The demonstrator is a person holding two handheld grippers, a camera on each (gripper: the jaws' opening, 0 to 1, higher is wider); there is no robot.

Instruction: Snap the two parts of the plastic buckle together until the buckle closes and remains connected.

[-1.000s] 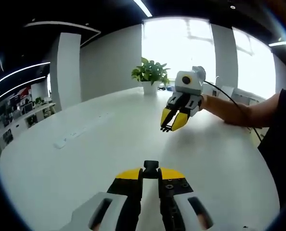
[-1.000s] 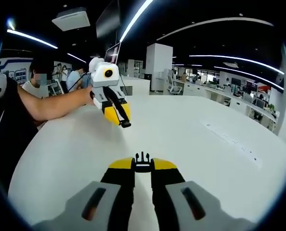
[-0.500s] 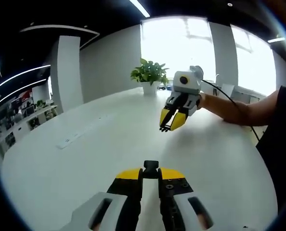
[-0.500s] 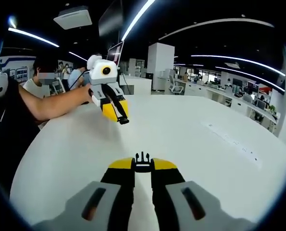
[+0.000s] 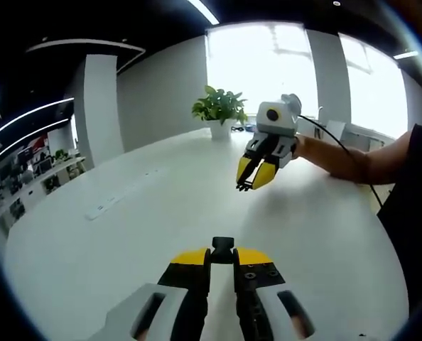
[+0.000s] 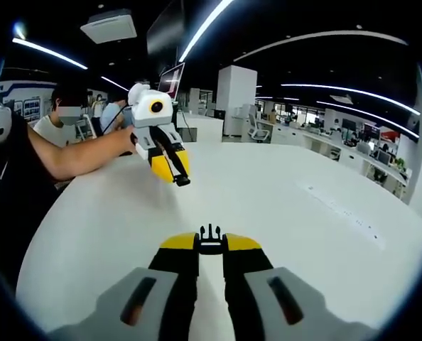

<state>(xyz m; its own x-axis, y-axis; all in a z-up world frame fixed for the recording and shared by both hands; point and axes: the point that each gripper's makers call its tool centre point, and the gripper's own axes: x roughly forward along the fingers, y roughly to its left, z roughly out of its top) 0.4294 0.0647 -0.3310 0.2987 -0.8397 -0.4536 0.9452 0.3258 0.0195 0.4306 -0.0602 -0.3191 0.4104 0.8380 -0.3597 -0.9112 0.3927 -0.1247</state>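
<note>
Black plastic buckle halves — socket half (image 5: 222,249) in the left gripper (image 5: 222,257), pronged half (image 6: 209,240) in the right gripper (image 6: 209,245) (each clamped shut on its piece) — are held well apart above the white table (image 5: 126,234), so the snapping looks wholly undone.

White table (image 5: 126,234), bright windows (image 5: 268,64) — office

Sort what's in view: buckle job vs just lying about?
Job:
- left gripper, shut on socket half of buckle
- right gripper, shut on pronged half of buckle
- the two halves are held apart above the white table, not yet snapped

Lying about:
- potted plant
- power strip
- monitor
</note>
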